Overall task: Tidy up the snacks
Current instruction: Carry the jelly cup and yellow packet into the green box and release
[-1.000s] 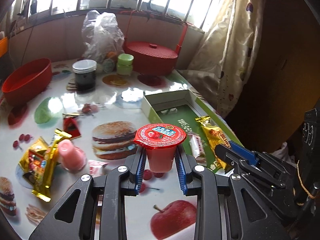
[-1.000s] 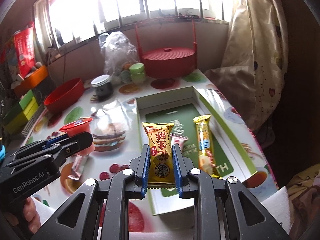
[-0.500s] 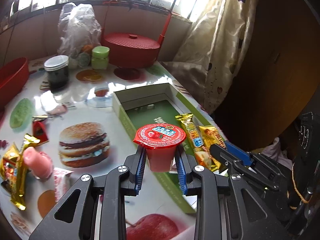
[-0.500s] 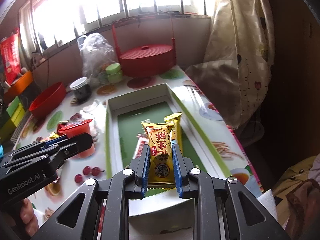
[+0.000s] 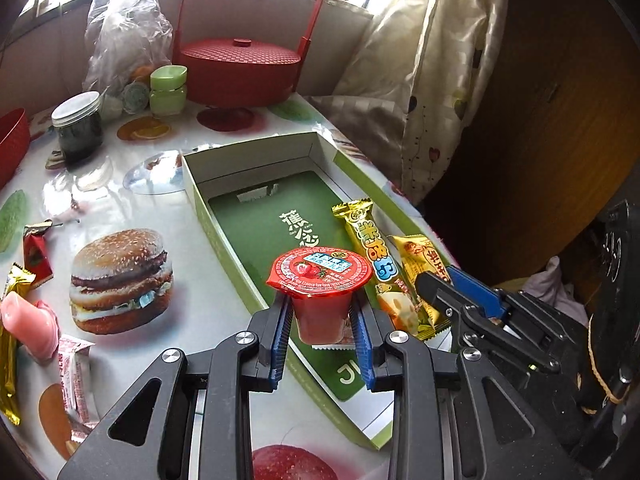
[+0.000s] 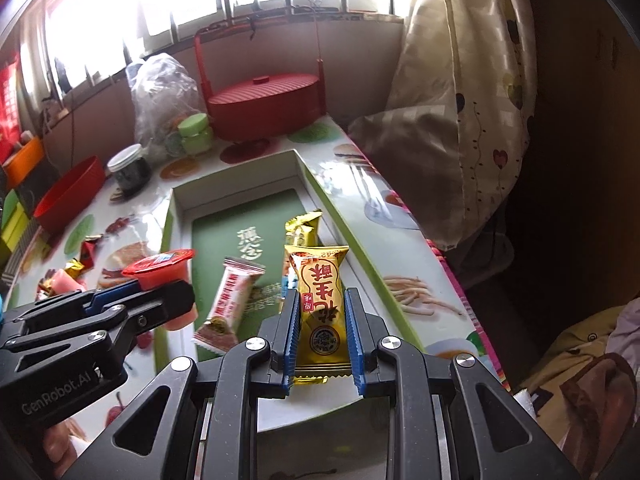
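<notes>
My left gripper (image 5: 320, 320) is shut on a red jelly cup (image 5: 320, 292) and holds it over the near part of the open green box (image 5: 256, 192). My right gripper (image 6: 322, 316) is shut on a gold snack packet (image 6: 322, 296) over the box's near right side (image 6: 352, 232). In the box lie a long gold bar (image 5: 372, 256) and a pink-white wrapped snack (image 6: 232, 300). The left gripper and cup also show in the right wrist view (image 6: 158, 272).
Loose snacks lie on the table at the left: a pink jelly cup (image 5: 28, 326), a red wrapper (image 5: 36, 248), a pink-white packet (image 5: 76, 384). A dark jar (image 5: 78, 128), green jar (image 5: 168, 90), red basket (image 5: 240, 68) and plastic bag (image 5: 124, 40) stand at the back.
Both grippers have moved forward and right over the green box, each still holding its snack. The box now fills more of both views.
</notes>
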The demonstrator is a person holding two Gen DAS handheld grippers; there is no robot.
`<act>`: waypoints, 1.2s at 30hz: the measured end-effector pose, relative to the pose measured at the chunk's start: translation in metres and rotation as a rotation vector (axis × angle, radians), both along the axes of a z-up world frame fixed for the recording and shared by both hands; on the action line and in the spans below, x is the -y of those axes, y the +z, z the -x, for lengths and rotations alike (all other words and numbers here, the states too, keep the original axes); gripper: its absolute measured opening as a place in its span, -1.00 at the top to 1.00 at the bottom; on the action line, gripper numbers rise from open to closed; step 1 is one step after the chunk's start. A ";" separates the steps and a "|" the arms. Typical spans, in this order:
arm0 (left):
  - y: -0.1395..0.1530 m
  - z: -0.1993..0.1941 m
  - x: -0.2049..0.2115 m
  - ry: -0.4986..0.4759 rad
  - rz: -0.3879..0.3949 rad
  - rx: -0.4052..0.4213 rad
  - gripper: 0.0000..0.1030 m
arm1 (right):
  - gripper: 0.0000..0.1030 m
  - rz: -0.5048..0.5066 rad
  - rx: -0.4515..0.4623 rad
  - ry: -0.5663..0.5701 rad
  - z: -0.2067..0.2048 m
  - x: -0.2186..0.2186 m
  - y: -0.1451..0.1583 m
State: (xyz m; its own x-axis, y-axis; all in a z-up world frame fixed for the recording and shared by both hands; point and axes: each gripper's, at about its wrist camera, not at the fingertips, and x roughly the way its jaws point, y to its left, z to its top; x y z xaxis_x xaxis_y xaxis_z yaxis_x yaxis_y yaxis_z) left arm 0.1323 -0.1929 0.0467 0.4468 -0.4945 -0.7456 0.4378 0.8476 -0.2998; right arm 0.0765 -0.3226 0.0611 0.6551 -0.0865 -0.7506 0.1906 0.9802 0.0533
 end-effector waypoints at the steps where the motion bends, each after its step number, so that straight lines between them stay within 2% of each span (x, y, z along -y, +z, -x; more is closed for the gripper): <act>1: -0.001 0.000 0.001 0.002 -0.001 -0.004 0.42 | 0.59 0.000 -0.003 -0.001 0.000 0.001 -0.001; 24: -0.009 -0.002 0.009 -0.001 -0.017 -0.015 0.42 | 0.58 0.005 -0.007 0.020 -0.003 -0.001 -0.008; 36: -0.008 -0.001 0.008 0.001 -0.007 -0.016 0.35 | 0.47 -0.001 0.005 0.013 -0.001 -0.001 -0.006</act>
